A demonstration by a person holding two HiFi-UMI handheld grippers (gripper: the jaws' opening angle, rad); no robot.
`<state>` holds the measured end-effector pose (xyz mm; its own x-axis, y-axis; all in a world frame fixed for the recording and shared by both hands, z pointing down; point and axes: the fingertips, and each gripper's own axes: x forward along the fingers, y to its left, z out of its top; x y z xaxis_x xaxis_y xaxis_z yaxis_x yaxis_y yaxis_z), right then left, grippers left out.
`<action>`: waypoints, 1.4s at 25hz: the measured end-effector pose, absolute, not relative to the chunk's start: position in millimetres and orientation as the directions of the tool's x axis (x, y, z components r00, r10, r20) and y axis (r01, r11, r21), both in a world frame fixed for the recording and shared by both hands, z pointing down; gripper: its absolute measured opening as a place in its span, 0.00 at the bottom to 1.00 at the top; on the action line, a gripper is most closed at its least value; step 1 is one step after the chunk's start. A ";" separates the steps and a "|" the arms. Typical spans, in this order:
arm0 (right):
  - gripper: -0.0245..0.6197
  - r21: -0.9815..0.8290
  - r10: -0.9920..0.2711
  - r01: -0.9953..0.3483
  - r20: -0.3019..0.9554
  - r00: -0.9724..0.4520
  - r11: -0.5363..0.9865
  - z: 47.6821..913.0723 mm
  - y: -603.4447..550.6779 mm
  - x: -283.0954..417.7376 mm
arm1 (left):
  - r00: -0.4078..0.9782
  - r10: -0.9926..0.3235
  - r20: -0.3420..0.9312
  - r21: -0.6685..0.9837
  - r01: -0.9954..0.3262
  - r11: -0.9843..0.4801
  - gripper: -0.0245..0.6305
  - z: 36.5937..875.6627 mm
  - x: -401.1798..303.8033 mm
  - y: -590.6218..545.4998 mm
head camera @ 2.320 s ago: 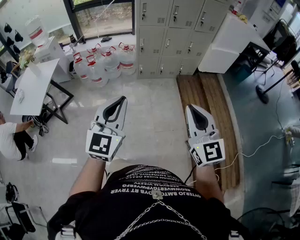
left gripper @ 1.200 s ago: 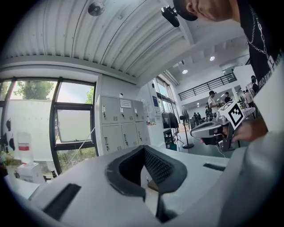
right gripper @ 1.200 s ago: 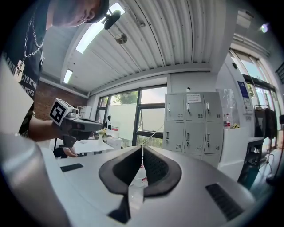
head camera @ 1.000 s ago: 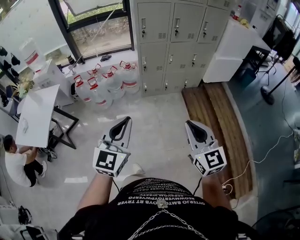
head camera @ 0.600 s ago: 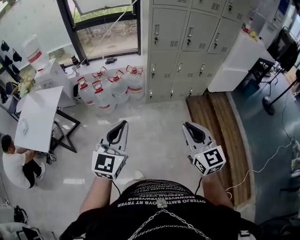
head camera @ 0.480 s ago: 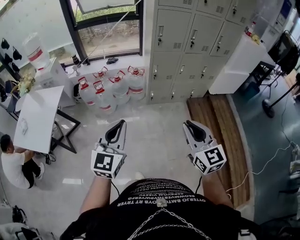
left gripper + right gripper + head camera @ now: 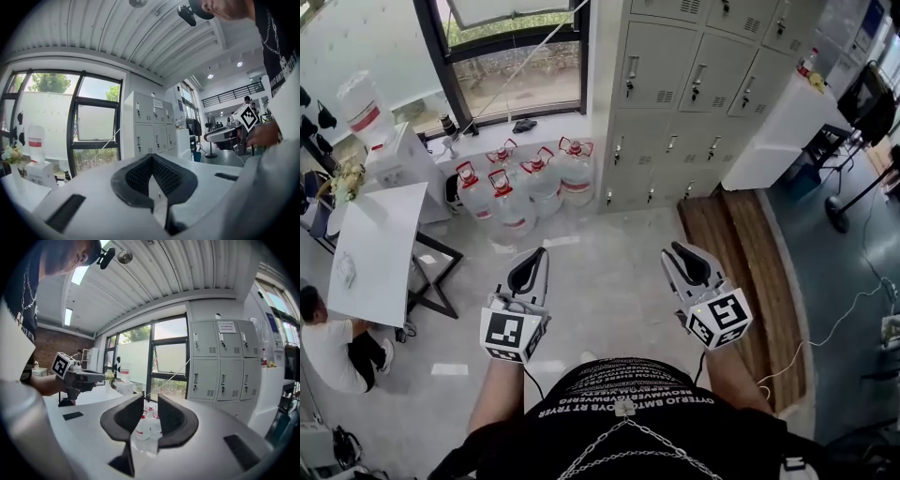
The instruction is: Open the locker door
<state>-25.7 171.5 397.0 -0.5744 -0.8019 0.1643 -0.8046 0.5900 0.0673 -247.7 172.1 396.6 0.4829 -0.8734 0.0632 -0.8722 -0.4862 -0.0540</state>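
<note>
A bank of grey lockers (image 7: 703,84) stands against the far wall, every door closed, each with a small handle and vent. Both grippers are held out above the floor, well short of the lockers. My left gripper (image 7: 541,251) is shut, its black pads meeting at the tips (image 7: 151,157) with nothing in them. My right gripper (image 7: 673,248) is opening, with a narrow gap between its pads (image 7: 150,397) and nothing between them. The lockers (image 7: 220,366) lie ahead to the right in the right gripper view, and the lockers (image 7: 145,126) are also far off in the left gripper view.
Several water bottles (image 7: 525,187) stand on the floor left of the lockers, under a window. A white table (image 7: 370,253) and a seated person (image 7: 328,347) are at the left. A wooden platform (image 7: 741,253) and a white counter (image 7: 787,122) lie at the right.
The lockers and bottles have slid lower and grown larger in the head view as the person stepped closer. The right jaws have parted a little. Both grippers stay held out in front.
</note>
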 end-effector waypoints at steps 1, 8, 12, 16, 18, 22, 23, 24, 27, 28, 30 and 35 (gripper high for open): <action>0.18 0.063 -0.804 -0.808 0.172 -0.570 0.586 400.6 169.7 -25.6 | 0.488 -0.871 0.066 -0.045 -0.870 -0.491 0.04 400.4 -247.5 168.7; 0.22 0.016 -0.819 -0.832 0.189 -0.542 0.555 420.0 149.8 -10.7 | 0.534 -0.839 0.103 -0.036 -0.841 -0.540 0.04 417.5 -223.4 145.7; 0.22 0.002 -0.827 -0.840 0.176 -0.533 0.542 427.3 133.2 3.4 | 0.528 -0.840 0.126 -0.036 -0.844 -0.535 0.04 426.0 -214.7 124.9; 0.22 -0.025 -0.825 -0.837 0.155 -0.543 0.547 427.0 107.1 18.7 | 0.539 -0.829 0.146 -0.048 -0.834 -0.550 0.04 426.7 -192.1 102.5; 0.23 -0.033 -0.824 -0.834 0.140 -0.550 0.551 422.7 90.4 25.3 | 0.548 -0.824 0.146 -0.057 -0.827 -0.560 0.04 422.3 -178.8 88.1; 0.23 -0.051 -0.821 -0.831 0.129 -0.556 0.555 420.7 55.5 38.8 | 0.550 -0.823 0.141 -0.080 -0.823 -0.563 0.04 412.8 -159.0 55.6; 0.23 -0.056 -0.818 -0.828 0.128 -0.560 0.558 421.5 47.6 42.1 | 0.549 -0.824 0.142 -0.086 -0.822 -0.563 0.04 411.4 -154.1 47.4; 0.23 -0.060 -0.815 -0.824 0.127 -0.566 0.563 422.5 40.2 45.2 | 0.548 -0.824 0.142 -0.092 -0.822 -0.562 0.04 410.3 -149.1 39.5; 0.23 -0.068 -0.805 -0.816 0.134 -0.578 0.575 424.9 18.6 55.7 | 0.542 -0.829 0.140 -0.098 -0.825 -0.556 0.04 407.0 -133.8 18.4; 0.23 -0.069 -0.803 -0.814 0.134 -0.581 0.577 424.2 11.1 59.6 | 0.540 -0.830 0.140 -0.098 -0.827 -0.554 0.04 405.8 -128.7 11.7; 0.23 -0.069 -0.799 -0.809 0.128 -0.588 0.584 420.5 -3.1 68.1 | 0.537 -0.832 0.140 -0.097 -0.829 -0.551 0.04 403.9 -117.8 -1.0; 0.23 -0.066 -0.785 -0.792 0.106 -0.611 0.607 410.0 -33.6 96.7 | 0.527 -0.840 0.127 -0.100 -0.836 -0.540 0.04 395.8 -88.7 -30.5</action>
